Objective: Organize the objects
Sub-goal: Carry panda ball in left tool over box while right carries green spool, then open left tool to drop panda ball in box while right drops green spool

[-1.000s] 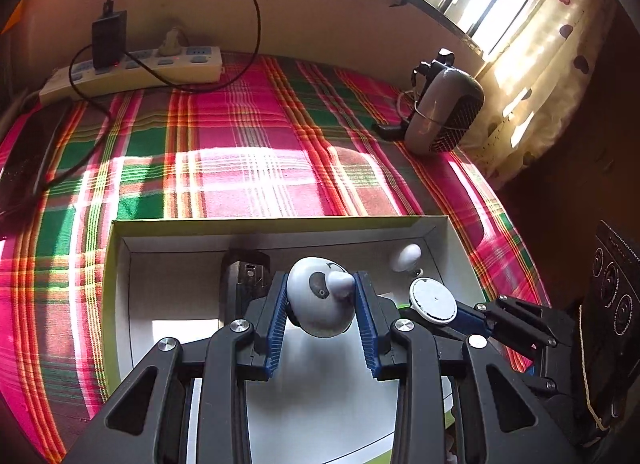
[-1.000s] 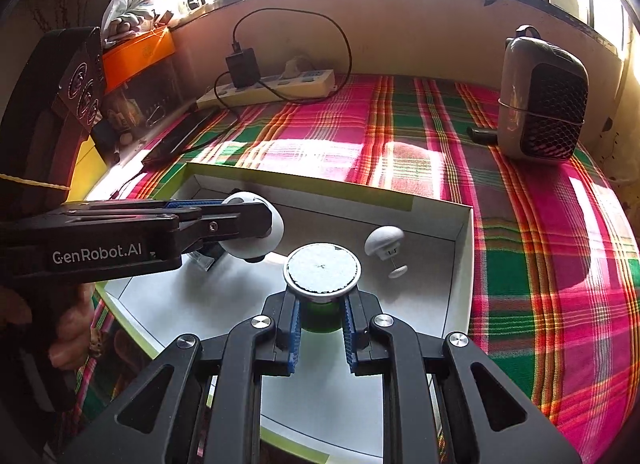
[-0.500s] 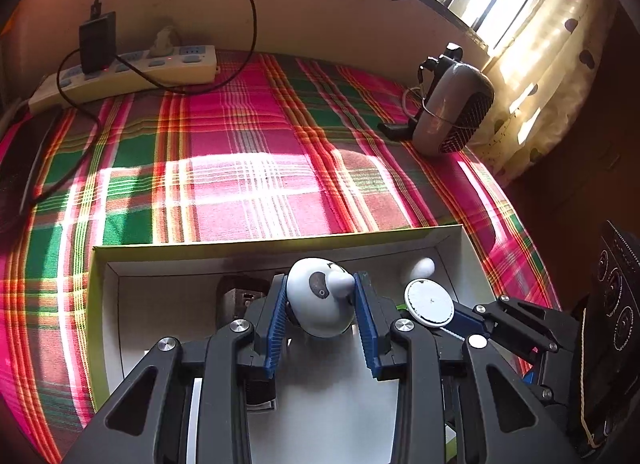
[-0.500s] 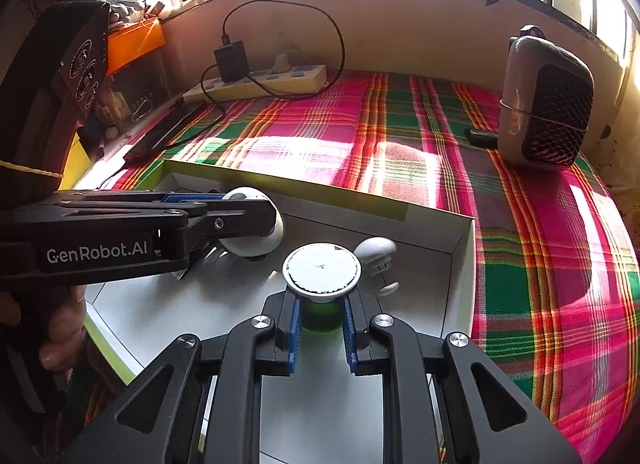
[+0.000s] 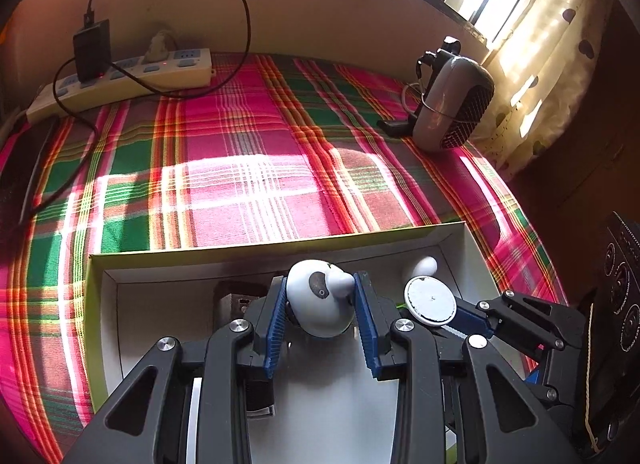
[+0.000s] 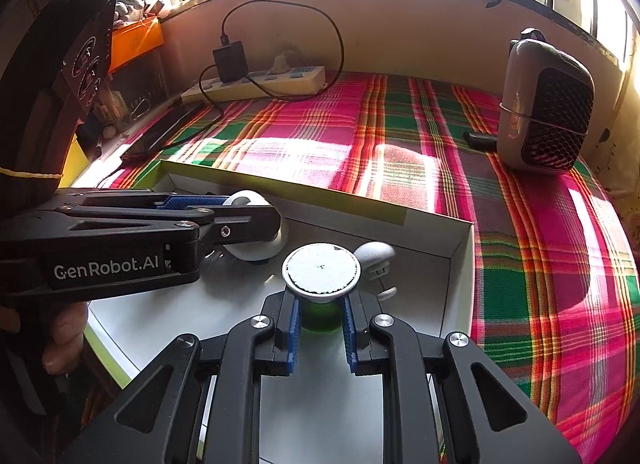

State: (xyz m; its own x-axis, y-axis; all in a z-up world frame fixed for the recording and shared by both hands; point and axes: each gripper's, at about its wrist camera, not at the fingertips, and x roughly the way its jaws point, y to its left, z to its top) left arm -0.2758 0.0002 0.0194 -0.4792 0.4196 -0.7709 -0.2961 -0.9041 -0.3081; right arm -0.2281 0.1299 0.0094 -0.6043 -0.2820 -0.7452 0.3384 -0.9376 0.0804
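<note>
My left gripper (image 5: pixel 320 304) is shut on a white round toy (image 5: pixel 318 302) with a dark spot, held over the open white box (image 5: pixel 96 304). It also shows in the right wrist view (image 6: pixel 256 240). My right gripper (image 6: pixel 320 324) is shut on a green bottle with a round white cap (image 6: pixel 320 268), also over the box (image 6: pixel 460 264); the cap shows in the left wrist view (image 5: pixel 430 300). A small white mushroom-shaped piece (image 6: pixel 374 256) lies in the box's far right corner. A dark block (image 5: pixel 234 298) sits in the box behind my left fingers.
The box rests on a red and green plaid cloth (image 5: pixel 248 168). A grey fan heater (image 6: pixel 546 104) stands at the back right. A power strip (image 6: pixel 256 82) with a black charger and cable lies along the back wall. A dark flat device (image 6: pixel 164 132) lies at the left.
Both grippers have pulled back toward the near side with their objects held; the box and mushroom piece sit lower in view. Grips are unchanged.
</note>
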